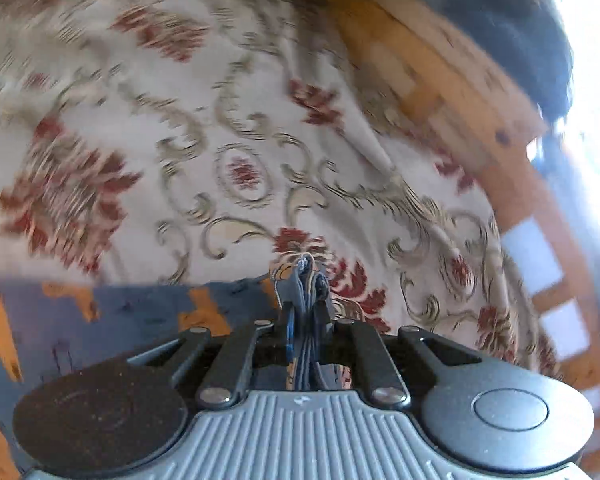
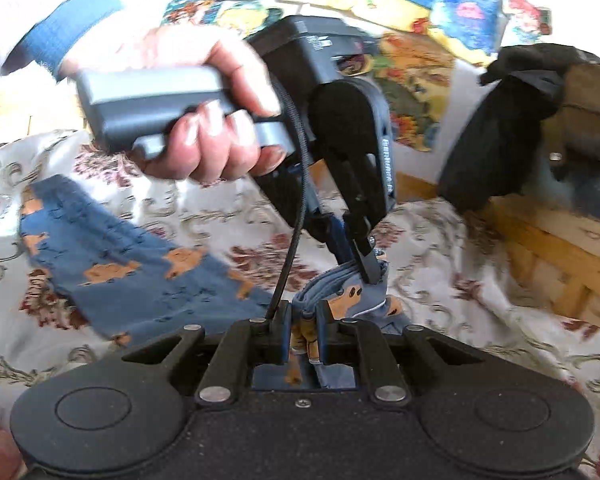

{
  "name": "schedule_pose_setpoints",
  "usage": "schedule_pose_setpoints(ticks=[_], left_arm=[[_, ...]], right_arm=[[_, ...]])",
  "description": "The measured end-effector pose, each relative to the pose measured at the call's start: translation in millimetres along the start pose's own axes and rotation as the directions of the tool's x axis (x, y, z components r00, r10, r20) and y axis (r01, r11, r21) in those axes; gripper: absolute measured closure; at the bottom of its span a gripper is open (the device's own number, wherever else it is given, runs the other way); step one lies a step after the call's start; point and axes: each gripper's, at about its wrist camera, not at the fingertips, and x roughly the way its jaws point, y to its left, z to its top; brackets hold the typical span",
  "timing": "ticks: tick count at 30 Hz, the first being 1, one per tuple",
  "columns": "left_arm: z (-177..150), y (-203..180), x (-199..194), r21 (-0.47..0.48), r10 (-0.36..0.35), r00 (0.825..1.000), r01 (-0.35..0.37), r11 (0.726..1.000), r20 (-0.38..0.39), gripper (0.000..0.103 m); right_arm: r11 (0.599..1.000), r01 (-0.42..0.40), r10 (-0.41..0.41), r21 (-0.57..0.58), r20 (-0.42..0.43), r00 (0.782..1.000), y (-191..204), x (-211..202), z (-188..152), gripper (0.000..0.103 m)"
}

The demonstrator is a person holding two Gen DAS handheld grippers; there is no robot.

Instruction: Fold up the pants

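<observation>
**Both grippers pinching the pants**

Right now my right gripper (image 2: 303, 330) has its two fingers pressed together on a bunched fold of the pants (image 2: 132, 272), blue cloth with orange patches. Just beyond it, my left gripper (image 2: 358, 258) comes down at a slant and grips the same bunch, its fingertips closed on the gathered edge, touching the cloth just above my right fingers. My left hand (image 2: 204, 120) wraps the grey handle, a blue cuff at the wrist. From the left wrist view, the left gripper (image 1: 305, 312) is clamped on a thick wad of pants (image 1: 304, 280) that sticks up between the fingers. One leg of the pants trails away to the left, flat on the flowered bedspread (image 2: 440, 240), cream with red blooms and grey scrolls. Further off runs a wooden bed frame (image 2: 560, 256), with dark clothes (image 2: 500, 128) heaped over it. Bright printed fabric (image 2: 412, 4) lies at the back.
</observation>
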Motion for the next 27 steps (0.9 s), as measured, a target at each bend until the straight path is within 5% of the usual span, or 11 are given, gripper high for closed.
schedule_pose_setpoints(ticks=[5, 12, 16, 23, 27], left_arm=[[-26, 54, -16, -0.073, -0.04, 0.997, 0.045, 0.996, 0.061, 0.093], [-59, 116, 5, -0.105, -0.045, 0.998, 0.049, 0.993, 0.036, 0.092], [-74, 150, 15, -0.187, -0.112, 0.992, 0.122, 0.975, 0.063, 0.089], [-75, 161, 21, -0.216, -0.164, 0.983, 0.177, 0.96, 0.078, 0.08], [-74, 155, 22, -0.202, -0.131, 0.989, 0.143, 0.969, 0.075, 0.09]], right_arm=[[0.997, -0.078, 0.076, -0.03, -0.04, 0.996, 24, 19, 4, 0.09], [0.981, -0.179, 0.164, -0.081, -0.166, 0.972, 58, 42, -10, 0.09], [0.978, -0.195, 0.176, -0.074, -0.213, 0.961, 69, 53, -18, 0.09], [0.977, -0.204, 0.186, -0.054, -0.242, 0.952, 72, 59, -25, 0.09], [0.978, -0.203, 0.187, -0.044, -0.24, 0.953, 70, 58, -26, 0.09]])
